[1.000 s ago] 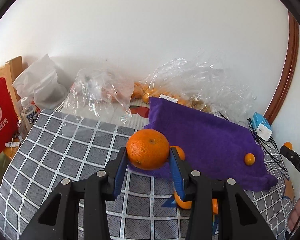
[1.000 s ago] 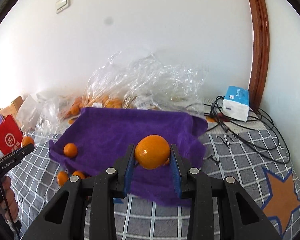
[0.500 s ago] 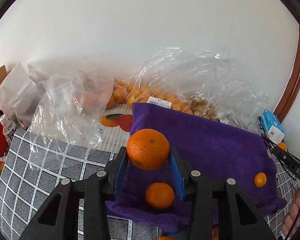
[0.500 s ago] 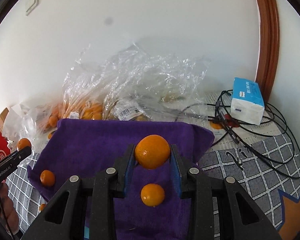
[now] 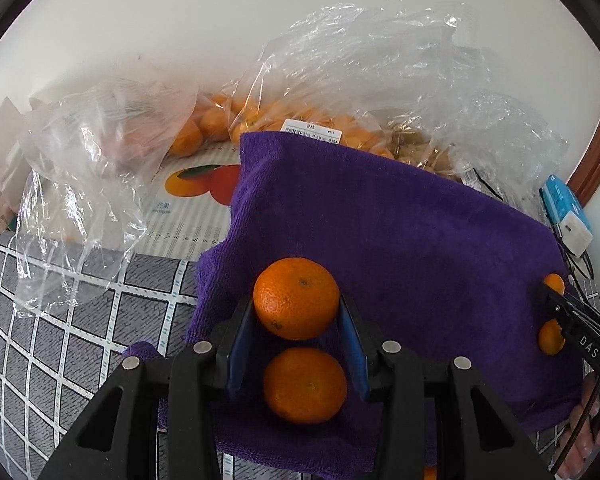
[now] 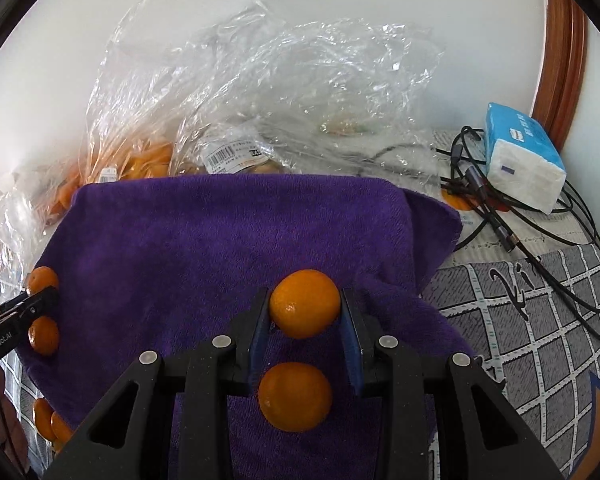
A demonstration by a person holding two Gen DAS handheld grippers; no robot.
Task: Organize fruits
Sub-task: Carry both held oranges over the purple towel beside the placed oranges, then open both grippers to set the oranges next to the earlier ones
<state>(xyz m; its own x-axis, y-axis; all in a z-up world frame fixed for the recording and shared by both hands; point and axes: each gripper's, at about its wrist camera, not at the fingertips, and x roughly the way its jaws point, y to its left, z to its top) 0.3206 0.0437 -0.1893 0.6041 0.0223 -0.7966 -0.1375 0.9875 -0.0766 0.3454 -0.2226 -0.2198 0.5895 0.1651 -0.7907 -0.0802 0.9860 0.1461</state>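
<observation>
My left gripper (image 5: 296, 309) is shut on a large orange (image 5: 296, 296), held just above the near left part of a purple towel (image 5: 400, 224). A second orange (image 5: 305, 385) lies on the towel right under its jaws. My right gripper (image 6: 304, 303) is shut on a smaller orange (image 6: 305, 308) over the towel (image 6: 228, 240), with another orange (image 6: 295, 397) lying below it. Each gripper also shows at the edge of the other's view, the right gripper (image 5: 556, 300) and the left gripper (image 6: 36, 300), still holding its fruit.
Clear plastic bags of oranges (image 5: 284, 116) and crumpled plastic (image 6: 284, 92) crowd the wall behind the towel. A blue tissue pack (image 6: 520, 156) and tangled black cables (image 6: 512, 216) lie on the right. The checked grey table cover (image 5: 60, 332) shows left, with loose oranges (image 6: 46, 420) off the towel.
Both grippers have moved forward and down over the purple towel, each keeping its orange. The loose oranges on the towel now lie directly under the jaws.
</observation>
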